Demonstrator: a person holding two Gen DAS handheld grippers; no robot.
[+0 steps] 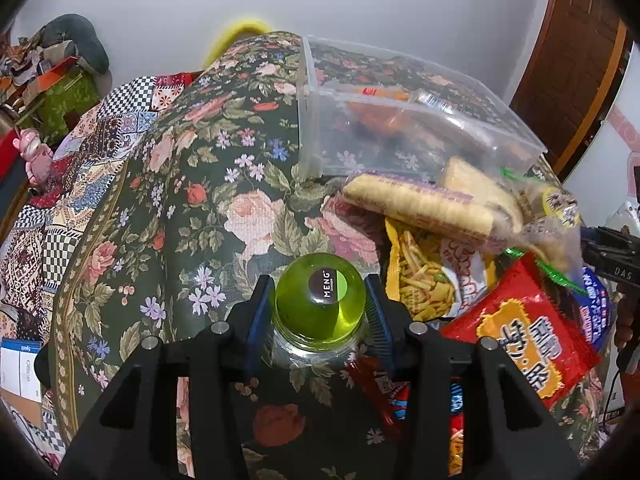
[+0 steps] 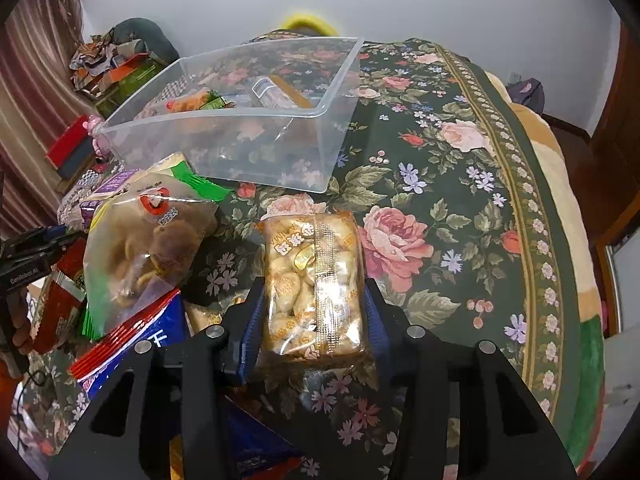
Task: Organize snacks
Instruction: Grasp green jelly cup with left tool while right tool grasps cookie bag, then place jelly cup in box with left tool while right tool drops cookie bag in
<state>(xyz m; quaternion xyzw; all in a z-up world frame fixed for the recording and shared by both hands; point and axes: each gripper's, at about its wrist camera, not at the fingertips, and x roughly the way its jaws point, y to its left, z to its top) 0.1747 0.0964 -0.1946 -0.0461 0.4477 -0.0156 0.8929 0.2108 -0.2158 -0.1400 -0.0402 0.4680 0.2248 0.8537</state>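
Note:
My left gripper (image 1: 320, 300) is shut on a green jelly cup (image 1: 320, 300) with a dark MENG sticker, held just above the floral cloth. My right gripper (image 2: 314, 304) is shut on a clear packet of golden biscuits (image 2: 314, 280). A clear plastic bin (image 1: 420, 120) stands farther back; it also shows in the right wrist view (image 2: 256, 136) and holds a few snack packets. Loose snacks lie between the grippers: a cracker roll (image 1: 420, 204), a yellow bag of sticks (image 1: 424, 280), a red bag (image 1: 528, 332) and a clear bag of pastries (image 2: 144, 248).
The table is covered by a dark floral cloth (image 1: 192, 200). A blue and red bag (image 2: 136, 344) lies by my right gripper's left finger. The table's edge curves on the right (image 2: 560, 240). Clutter and boxes (image 1: 52, 80) sit beyond the table at left.

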